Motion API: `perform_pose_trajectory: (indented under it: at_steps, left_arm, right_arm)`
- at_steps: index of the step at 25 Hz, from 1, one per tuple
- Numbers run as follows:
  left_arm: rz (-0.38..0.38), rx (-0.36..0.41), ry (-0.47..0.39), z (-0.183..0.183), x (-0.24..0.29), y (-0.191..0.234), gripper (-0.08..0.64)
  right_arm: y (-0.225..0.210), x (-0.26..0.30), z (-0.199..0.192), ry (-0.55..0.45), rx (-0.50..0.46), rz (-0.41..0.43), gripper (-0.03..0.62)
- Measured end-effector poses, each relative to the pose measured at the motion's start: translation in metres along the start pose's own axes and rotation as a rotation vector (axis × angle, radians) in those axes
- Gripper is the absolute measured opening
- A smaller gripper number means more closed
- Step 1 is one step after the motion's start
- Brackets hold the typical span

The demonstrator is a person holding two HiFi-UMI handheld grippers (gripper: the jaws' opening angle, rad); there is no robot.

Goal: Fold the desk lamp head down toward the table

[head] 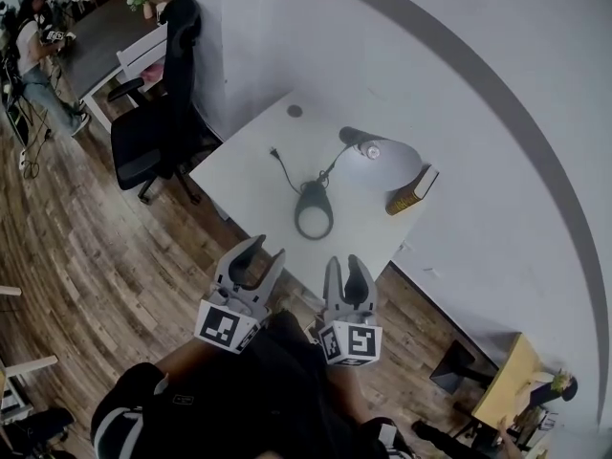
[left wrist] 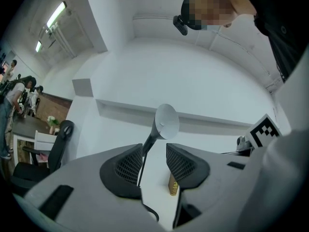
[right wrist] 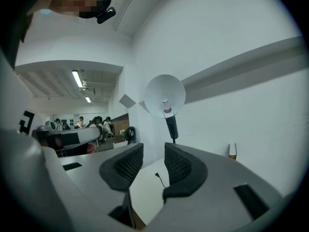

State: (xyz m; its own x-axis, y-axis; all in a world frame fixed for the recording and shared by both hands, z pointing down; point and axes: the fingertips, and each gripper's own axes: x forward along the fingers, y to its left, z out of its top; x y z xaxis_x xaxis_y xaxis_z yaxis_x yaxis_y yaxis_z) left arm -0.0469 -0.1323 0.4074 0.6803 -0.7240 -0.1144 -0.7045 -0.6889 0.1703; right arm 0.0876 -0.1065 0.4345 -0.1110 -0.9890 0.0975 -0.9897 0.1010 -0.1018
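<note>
Desk lamp (head: pixel 312 195) stands on the white table (head: pixel 239 175), ring base near the table's front edge and lamp head (head: pixel 382 156) raised toward the table's far side, beside a book (head: pixel 413 189). Left gripper (head: pixel 266 249) and right gripper (head: pixel 344 262) are side by side short of the table's front edge, apart from the lamp. Both have their jaws apart with nothing in them.

Smooth matt table (head: pixel 249 175), wood-plank floor (head: pixel 86 247) (visibly grained).
</note>
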Motion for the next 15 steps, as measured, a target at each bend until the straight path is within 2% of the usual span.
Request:
perform_pose_trajectory:
  at_steps: [6, 15]
  left_arm:
    - [-0.013, 0.015, -0.015, 0.008, 0.035, 0.007, 0.161]
    - [-0.032, 0.032, -0.068, 0.039, 0.095, 0.001, 0.175]
  right_arm:
    - [-0.030, 0.026, 0.022, -0.037, 0.005, -0.023, 0.137]
    - [-0.071, 0.062, 0.074, -0.140, 0.012, -0.007, 0.137]
